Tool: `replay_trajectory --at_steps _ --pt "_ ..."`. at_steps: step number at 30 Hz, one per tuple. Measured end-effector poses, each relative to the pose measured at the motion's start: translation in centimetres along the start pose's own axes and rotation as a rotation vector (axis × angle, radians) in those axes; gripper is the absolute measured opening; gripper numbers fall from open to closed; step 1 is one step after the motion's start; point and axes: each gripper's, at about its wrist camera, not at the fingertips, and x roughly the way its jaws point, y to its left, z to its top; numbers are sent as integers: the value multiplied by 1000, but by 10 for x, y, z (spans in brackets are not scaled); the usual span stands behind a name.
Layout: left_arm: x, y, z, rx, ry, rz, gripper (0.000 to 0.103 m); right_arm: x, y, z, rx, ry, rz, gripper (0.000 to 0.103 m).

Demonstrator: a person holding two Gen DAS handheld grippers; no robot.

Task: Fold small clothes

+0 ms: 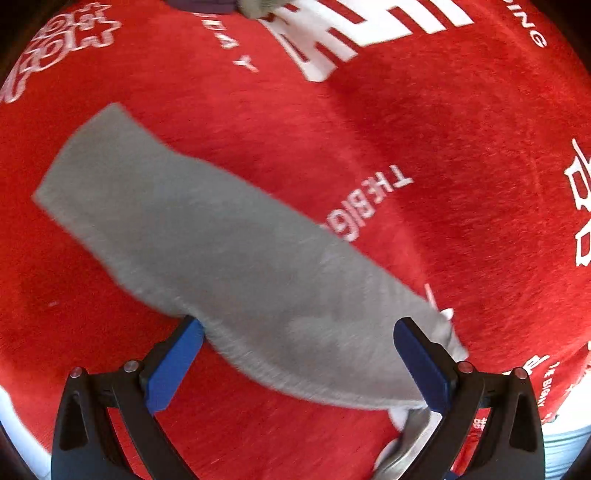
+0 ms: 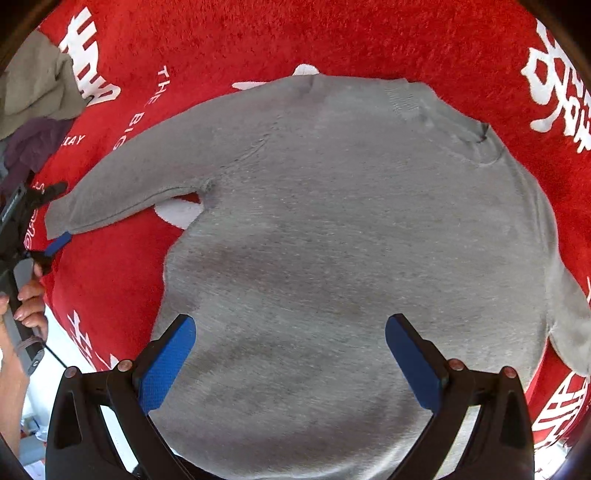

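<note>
1. both grippers are spread wide: your left gripper (image 1: 299,328) straddles the sleeve (image 1: 177,206), your right gripper (image 2: 291,325) hangs over the grey sweater (image 2: 351,221) lying flat on the red blanket (image 2: 295,33)
2. pinch the cuff squarely, fold it across the chest
3. blanket beyond the neckline looks free; clothes pile (image 2: 33,96) sits far left

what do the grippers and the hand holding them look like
Both the left gripper and the right gripper have black angular plastic frames with small round metal screws at the joints, and flat blue textured pads on the fingers. The left hand, seen from the right wrist view, is bare-skinned with pale nails on a grey handle, a thin dark cable trailing.
</note>
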Motion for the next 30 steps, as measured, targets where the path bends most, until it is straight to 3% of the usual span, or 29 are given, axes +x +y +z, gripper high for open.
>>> replay_trajectory --at_steps 3,5,7,8,9,10,11,16,21,26,30 --pt "12 -9 7 -23 -11 -24 103 -1 6 3 3 -4 2 103" --pt "20 -18 9 -12 -32 37 103 -2 10 4 1 -11 7 103" --pt "23 -28 8 10 -34 108 97 -3 11 4 2 -13 11 103" --pt "24 -36 7 39 -45 178 79 -5 12 4 5 -16 16 103" --pt "25 -40 5 73 -47 222 46 -6 11 3 8 -19 21 103" --pt "27 -45 4 113 -39 259 26 -8 10 2 14 -23 28 103" --pt "30 -49 4 143 -23 274 14 -11 7 -1 24 -27 37 103" --pt "8 -84 -6 262 -70 245 14 -20 -15 -11 79 -51 67 103" --pt "-12 -181 -43 488 -103 113 14 -32 -54 -20 157 -95 71 103" --pt "4 -289 -113 699 -44 -42 14 -53 -117 -32 254 -144 46 103" --pt "48 -354 -192 861 30 -88 14 -63 -171 -46 331 -173 14 103"
